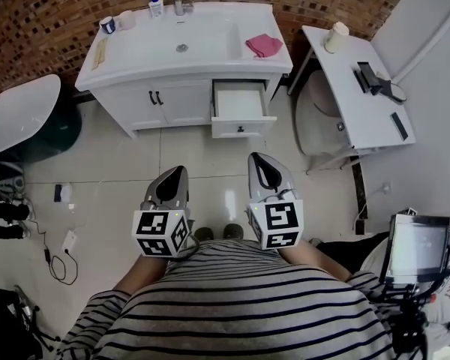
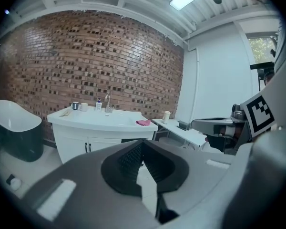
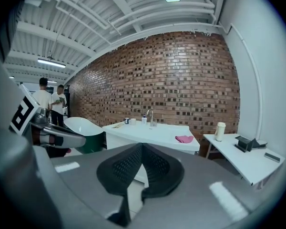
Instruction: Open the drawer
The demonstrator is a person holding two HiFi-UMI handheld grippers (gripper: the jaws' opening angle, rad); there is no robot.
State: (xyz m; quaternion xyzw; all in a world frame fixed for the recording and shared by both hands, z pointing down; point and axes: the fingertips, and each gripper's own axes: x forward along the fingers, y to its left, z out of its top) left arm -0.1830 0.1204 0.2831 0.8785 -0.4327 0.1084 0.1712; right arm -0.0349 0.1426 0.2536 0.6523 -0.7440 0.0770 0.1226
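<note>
A white vanity [image 1: 172, 100] with a sink stands against the brick wall. Its right-hand drawer [image 1: 240, 111] is pulled out and looks empty; a small dark knob sits on the drawer front [image 1: 241, 129]. Both grippers hang over the tiled floor, well short of the vanity and apart from it. My left gripper [image 1: 181, 169] has its jaws together with nothing between them, as the left gripper view also shows [image 2: 142, 142]. My right gripper [image 1: 253, 156] is likewise shut and empty [image 3: 142, 144]. In both gripper views the jaws hide most of the drawer.
A pink cloth [image 1: 264, 45], a soap bottle [image 1: 156, 4] and cups lie on the vanity top. A bathtub [image 1: 19, 115] stands at the left, a white side table [image 1: 356, 96] with a cup [image 1: 336, 36] at the right. Cables [image 1: 60, 257] trail on the floor. Two people [image 3: 52, 104] stand far left.
</note>
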